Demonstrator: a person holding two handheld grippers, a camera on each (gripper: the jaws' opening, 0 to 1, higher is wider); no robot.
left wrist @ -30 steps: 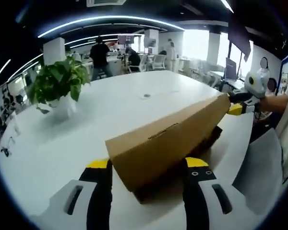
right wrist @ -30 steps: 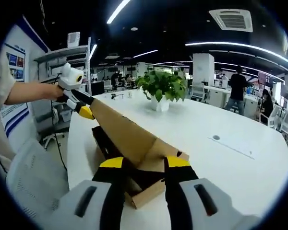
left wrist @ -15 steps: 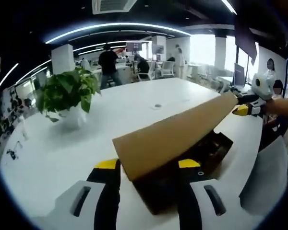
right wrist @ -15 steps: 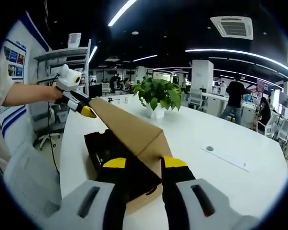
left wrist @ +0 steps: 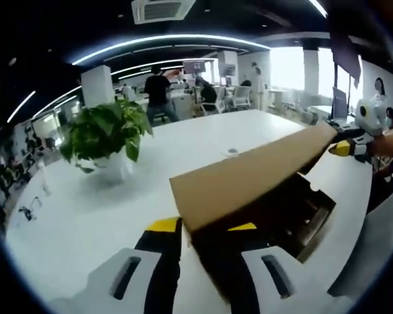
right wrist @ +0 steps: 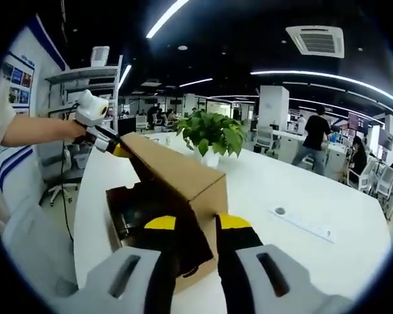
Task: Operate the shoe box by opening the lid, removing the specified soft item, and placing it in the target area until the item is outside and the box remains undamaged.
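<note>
The shoe box [right wrist: 154,226] sits on the white worktop [left wrist: 72,229], its cardboard lid [left wrist: 249,180] raised at a slant. Left tongs [left wrist: 206,229] and right tongs [right wrist: 188,222] each pinch an end of the lid, apparently closed; dark contents are indistinct

left gripper view: close at box [left wrist: 262,190] end; right gripper view: opposite end; shared: box, plant [right wrist: 213,134]

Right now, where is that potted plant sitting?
The potted plant stands on the white table, left of the raised box lid in the left gripper view; in the right gripper view it sits just beyond the lid's far end.
</note>
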